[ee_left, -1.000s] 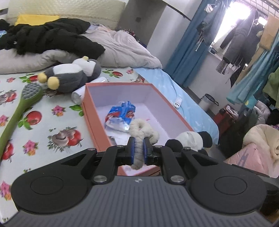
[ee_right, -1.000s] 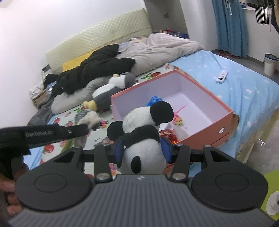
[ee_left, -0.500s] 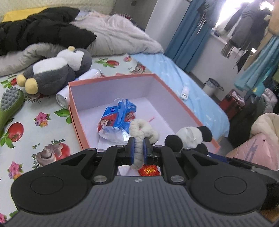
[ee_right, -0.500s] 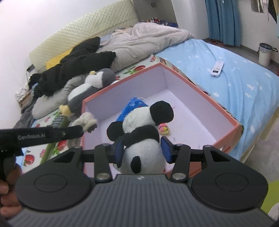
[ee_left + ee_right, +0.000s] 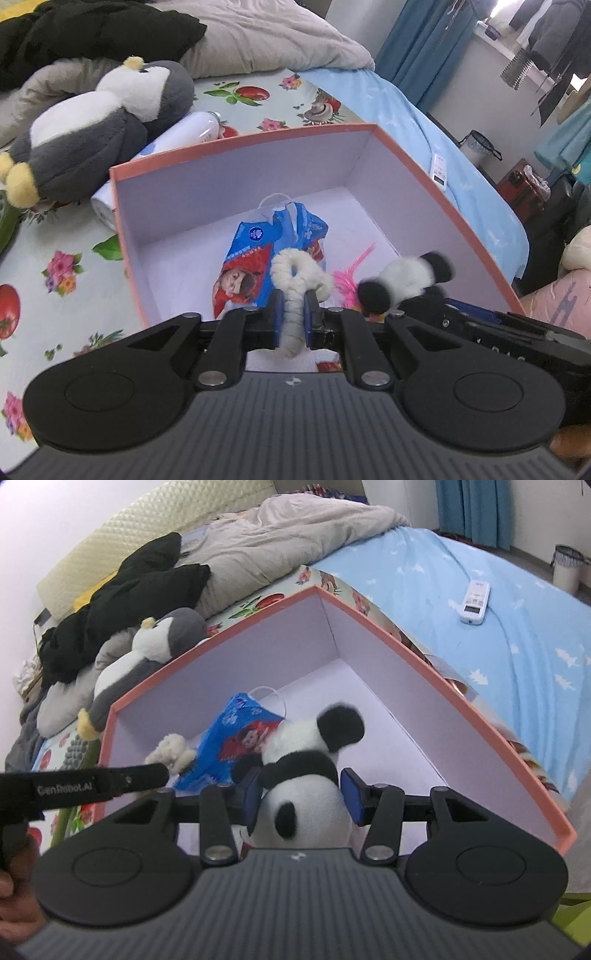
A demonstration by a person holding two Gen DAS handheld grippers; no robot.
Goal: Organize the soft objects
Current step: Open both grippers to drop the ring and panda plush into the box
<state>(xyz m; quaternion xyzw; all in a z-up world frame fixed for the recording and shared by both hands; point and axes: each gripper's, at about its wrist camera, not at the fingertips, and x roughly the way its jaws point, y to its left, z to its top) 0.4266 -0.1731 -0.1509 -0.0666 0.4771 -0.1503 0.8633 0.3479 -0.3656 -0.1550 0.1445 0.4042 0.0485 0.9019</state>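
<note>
My left gripper point(image 5: 293, 314) pinches a cream fluffy loop point(image 5: 299, 269) over the near part of an open orange box point(image 5: 243, 142) with lilac walls; its jaws are opening, with the loop still between the pads. My right gripper point(image 5: 301, 794) is shut on a black-and-white panda plush point(image 5: 295, 738), gripped around its body and hanging over the same box point(image 5: 424, 653). In the left wrist view the panda point(image 5: 402, 277) hangs just right of the loop. In the box lie a blue-and-red packet point(image 5: 255, 254) and a pink feathery item point(image 5: 351, 273).
A grey-and-white penguin plush point(image 5: 99, 125) and a white spray can point(image 5: 184, 133) lie on the flowered sheet beside the box's far left wall. Black clothes and a grey quilt are heaped behind. A white remote point(image 5: 474, 602) rests on the blue sheet to the right.
Both grippers have come forward and down over the box with their loads. The box now fills both views and the panda hangs above its floor.
</note>
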